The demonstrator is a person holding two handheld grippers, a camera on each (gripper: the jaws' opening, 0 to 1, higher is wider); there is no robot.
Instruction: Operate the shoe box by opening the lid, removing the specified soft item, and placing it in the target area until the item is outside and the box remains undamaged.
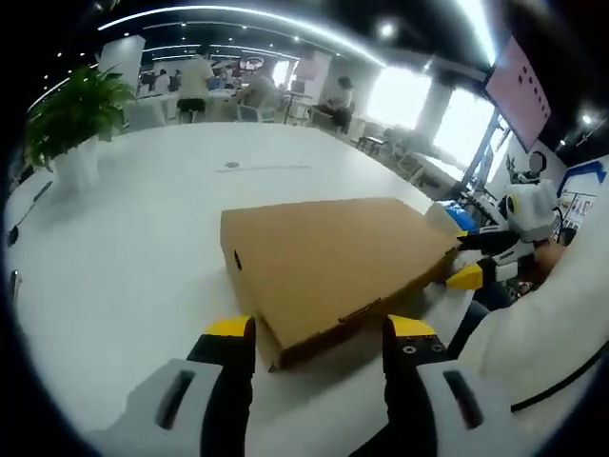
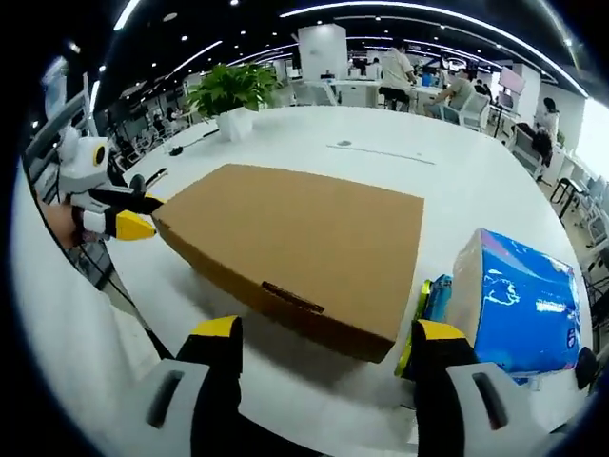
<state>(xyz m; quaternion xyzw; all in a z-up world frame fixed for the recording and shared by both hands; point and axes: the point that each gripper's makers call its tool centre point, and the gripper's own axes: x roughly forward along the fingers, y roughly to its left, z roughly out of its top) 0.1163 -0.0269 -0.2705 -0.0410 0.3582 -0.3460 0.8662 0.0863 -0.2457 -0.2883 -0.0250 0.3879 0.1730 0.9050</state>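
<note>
Two spread grippers — left gripper, right gripper — at closed shoe box, long axis between them.

No legible txt on shoe box, blue pkg, or elsewhere.

Two close, opposite-side views over the shared shoe box on table

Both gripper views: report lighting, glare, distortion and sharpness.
Left gripper view: the windows are blown out to white, ceiling strips bow into arcs from the fisheye, and the cardboard box is evenly lit and fairly sharp. Right gripper view: the white table is bright and low in contrast, the box casts a soft shadow at its near edge, and the blue pack shows sheen.
</note>
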